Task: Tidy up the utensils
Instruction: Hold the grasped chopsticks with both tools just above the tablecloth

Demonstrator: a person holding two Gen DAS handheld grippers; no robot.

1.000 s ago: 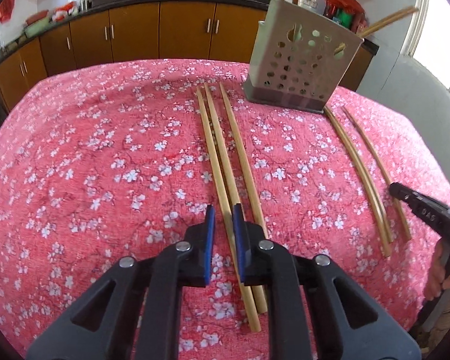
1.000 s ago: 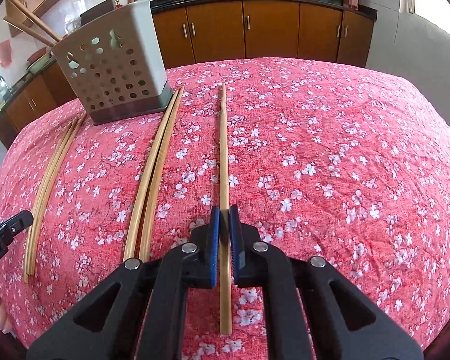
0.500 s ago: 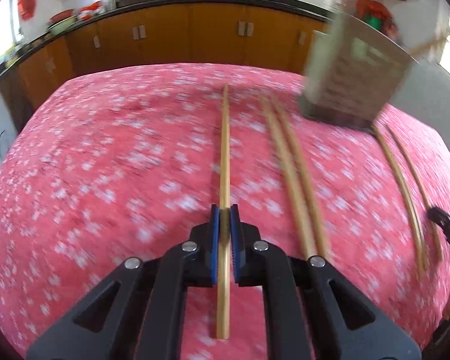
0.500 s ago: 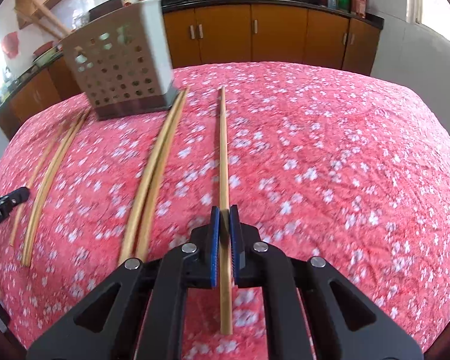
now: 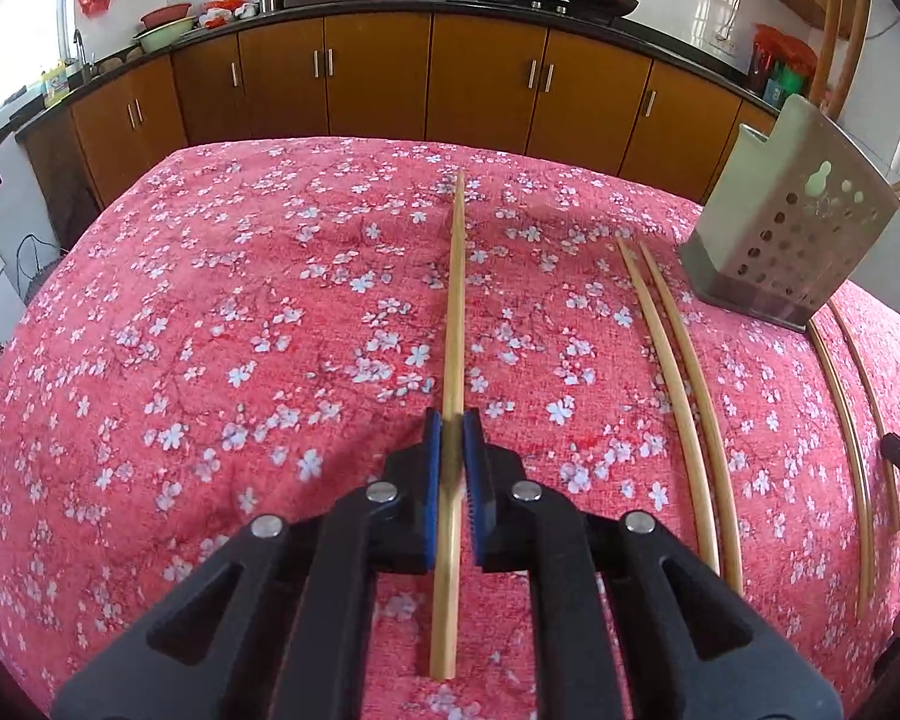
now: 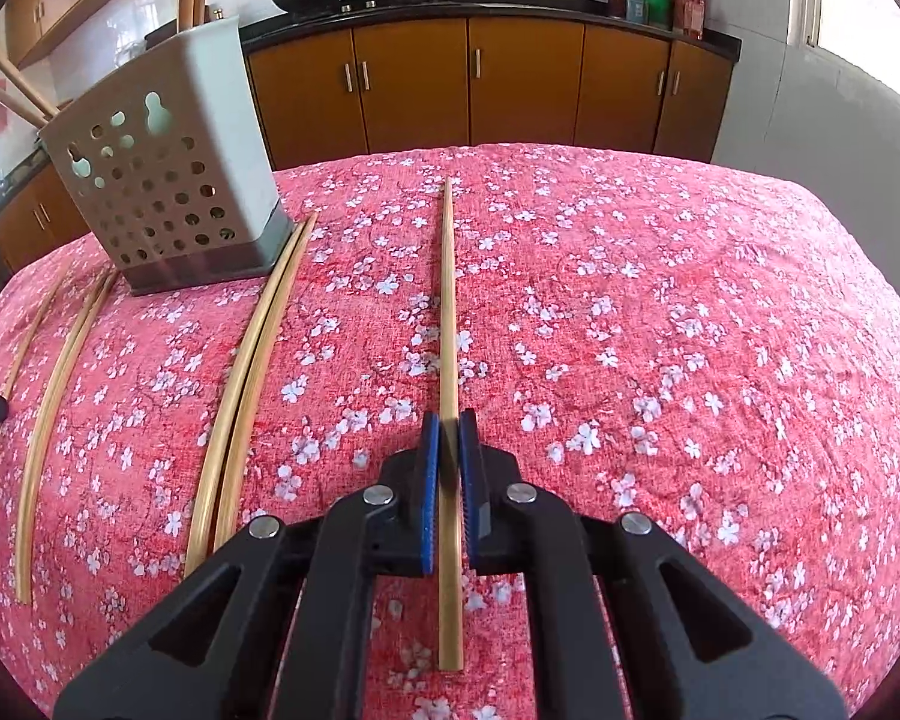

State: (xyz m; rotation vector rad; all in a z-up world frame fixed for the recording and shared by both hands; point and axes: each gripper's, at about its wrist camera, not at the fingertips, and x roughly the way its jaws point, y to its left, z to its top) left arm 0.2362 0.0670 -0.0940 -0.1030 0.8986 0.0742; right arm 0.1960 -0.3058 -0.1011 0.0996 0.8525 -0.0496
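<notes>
My left gripper (image 5: pixel 452 420) is shut on a bamboo chopstick (image 5: pixel 455 312) that points away along the fingers, above the red floral cloth. My right gripper (image 6: pixel 448 423) is shut on another bamboo chopstick (image 6: pixel 448 300) in the same way. A perforated metal utensil holder (image 5: pixel 792 240) stands at the far right in the left wrist view and it shows at the far left in the right wrist view (image 6: pixel 168 180), with some chopsticks standing in it. Two chopsticks (image 5: pixel 684 384) lie side by side on the cloth, and they show in the right wrist view (image 6: pixel 252 360) too.
Two more chopsticks (image 5: pixel 852 420) lie near the table's right edge; they appear at the left in the right wrist view (image 6: pixel 54 384). The table (image 5: pixel 210 330) has a red floral cloth. Brown kitchen cabinets (image 5: pixel 390 78) and a counter with pans stand behind.
My left gripper closed on one of the three chopsticks in front of it and lifted it to the left. My right gripper kept its chopstick and raised it slightly.
</notes>
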